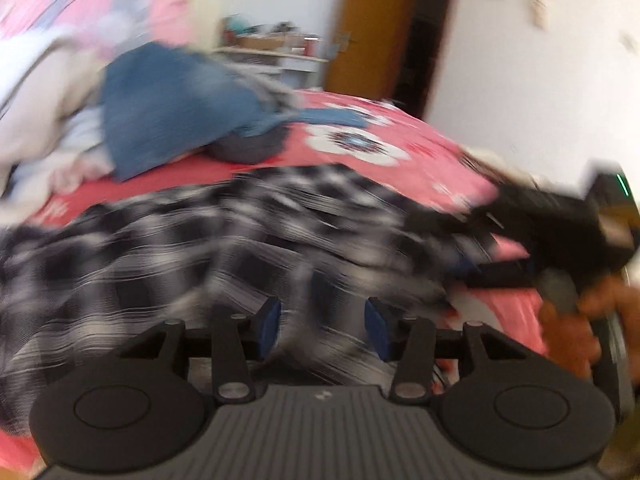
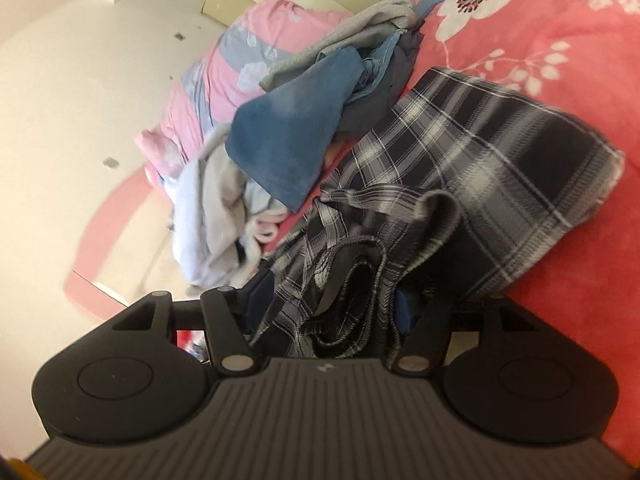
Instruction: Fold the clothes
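A black-and-white plaid garment [image 1: 200, 240] [image 2: 500, 160] lies spread on the red flowered bed cover [image 1: 420, 156] [image 2: 560, 40]. My left gripper [image 1: 323, 330] hovers low over the plaid cloth with its blue pads apart and open; the view is motion-blurred. My right gripper [image 2: 332, 300] is tilted on its side at the garment's bunched waistband end. Its fingers stand wide apart with folds of the plaid cloth lying between them. In the left wrist view the right gripper [image 1: 468, 244] shows at the right, held by a hand [image 1: 572, 328], its fingers apart at the cloth's edge.
A heap of other clothes lies past the plaid garment, with a blue garment [image 1: 172, 112] [image 2: 288, 128] on top and pale and grey pieces [image 2: 216, 216] beside it. A pink quilt [image 2: 240, 60] is bundled behind. A brown door [image 1: 372, 28] and a cluttered shelf [image 1: 272, 48] stand beyond the bed.
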`<act>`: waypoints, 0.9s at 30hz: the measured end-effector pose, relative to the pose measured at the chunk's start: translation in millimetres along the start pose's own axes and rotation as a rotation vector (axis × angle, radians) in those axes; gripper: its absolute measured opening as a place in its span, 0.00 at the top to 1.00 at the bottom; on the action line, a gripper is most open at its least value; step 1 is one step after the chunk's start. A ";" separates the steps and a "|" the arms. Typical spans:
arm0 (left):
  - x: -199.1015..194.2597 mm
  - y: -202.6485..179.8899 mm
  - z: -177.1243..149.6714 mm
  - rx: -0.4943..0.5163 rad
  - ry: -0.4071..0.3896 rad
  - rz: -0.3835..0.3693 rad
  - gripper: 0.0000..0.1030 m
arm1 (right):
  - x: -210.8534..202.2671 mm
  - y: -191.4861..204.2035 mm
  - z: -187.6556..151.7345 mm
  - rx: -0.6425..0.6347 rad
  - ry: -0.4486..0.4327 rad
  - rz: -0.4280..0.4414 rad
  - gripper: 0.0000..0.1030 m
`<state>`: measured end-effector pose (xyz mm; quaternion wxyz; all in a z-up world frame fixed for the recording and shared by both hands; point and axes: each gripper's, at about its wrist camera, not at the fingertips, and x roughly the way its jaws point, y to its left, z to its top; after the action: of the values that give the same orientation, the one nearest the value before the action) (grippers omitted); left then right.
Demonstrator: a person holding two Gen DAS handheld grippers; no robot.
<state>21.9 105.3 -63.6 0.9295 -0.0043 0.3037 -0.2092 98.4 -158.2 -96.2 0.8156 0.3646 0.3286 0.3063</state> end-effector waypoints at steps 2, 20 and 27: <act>-3.1 -15.8 -9.1 0.082 0.016 -0.046 0.55 | -0.3 2.7 -1.7 -0.012 -0.004 -0.014 0.42; -42.1 -6.7 -30.1 0.144 -0.038 0.148 0.52 | -10.0 -6.5 -4.8 0.033 -0.010 0.007 0.43; -23.4 5.2 -19.4 0.027 -0.049 0.186 0.52 | 0.9 -7.0 -4.9 0.045 0.006 0.025 0.45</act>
<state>-4.1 121.5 -67.0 0.9521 0.0312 0.2771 -0.1257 97.1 -159.4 -104.6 0.8023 0.3858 0.3335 0.3102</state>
